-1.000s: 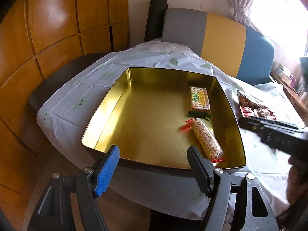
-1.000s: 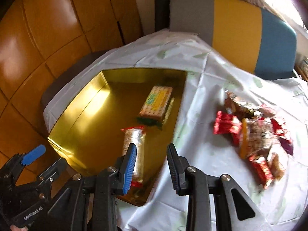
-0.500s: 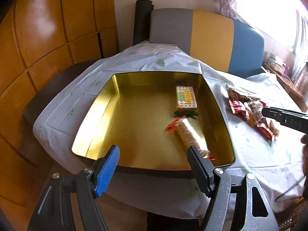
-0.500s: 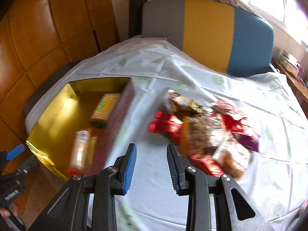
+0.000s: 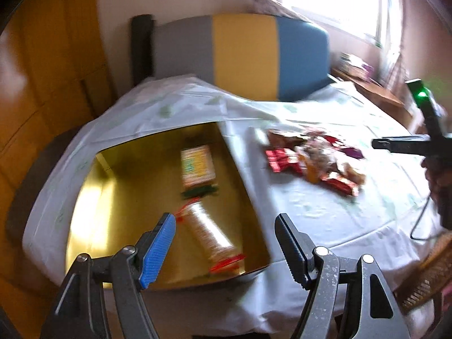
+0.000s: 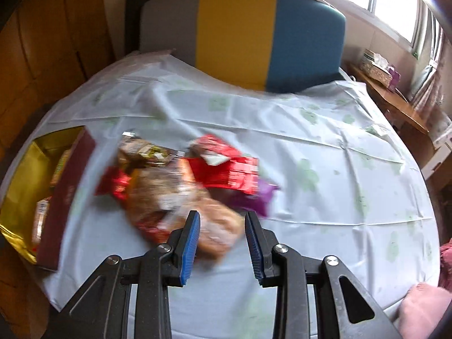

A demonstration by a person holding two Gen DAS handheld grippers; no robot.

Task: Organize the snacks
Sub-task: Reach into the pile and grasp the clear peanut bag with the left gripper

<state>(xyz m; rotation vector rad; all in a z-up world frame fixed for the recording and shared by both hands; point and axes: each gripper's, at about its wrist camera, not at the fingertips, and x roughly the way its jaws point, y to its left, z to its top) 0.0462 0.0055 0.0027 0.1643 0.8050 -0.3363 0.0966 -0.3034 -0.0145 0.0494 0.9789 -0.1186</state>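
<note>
A gold tin (image 5: 87, 197) lies on the white tablecloth with a cracker packet (image 5: 197, 166) and a long tube packet (image 5: 212, 237) with red ends inside it. My left gripper (image 5: 224, 220) hangs open over the tin's near right corner and holds nothing. To the right of the tin lies a pile of snack packets (image 5: 313, 161). In the right wrist view, my right gripper (image 6: 221, 217) hovers over the near side of that pile (image 6: 175, 186), above a brown packet (image 6: 217, 231). Its jaws stand narrowly apart and grip nothing. The tin (image 6: 22, 169) is at that view's left edge.
A chair (image 6: 234, 34) with a grey, yellow and blue back stands behind the table. Wood panelling (image 5: 42, 84) runs along the left. A side shelf (image 6: 389, 96) with boxes sits under the window. A woven basket (image 5: 423, 276) is at the near right.
Both grippers have swung to the right. The right one has left the tin and now hangs over the snack pile. The tin has slid to the left of both views.
</note>
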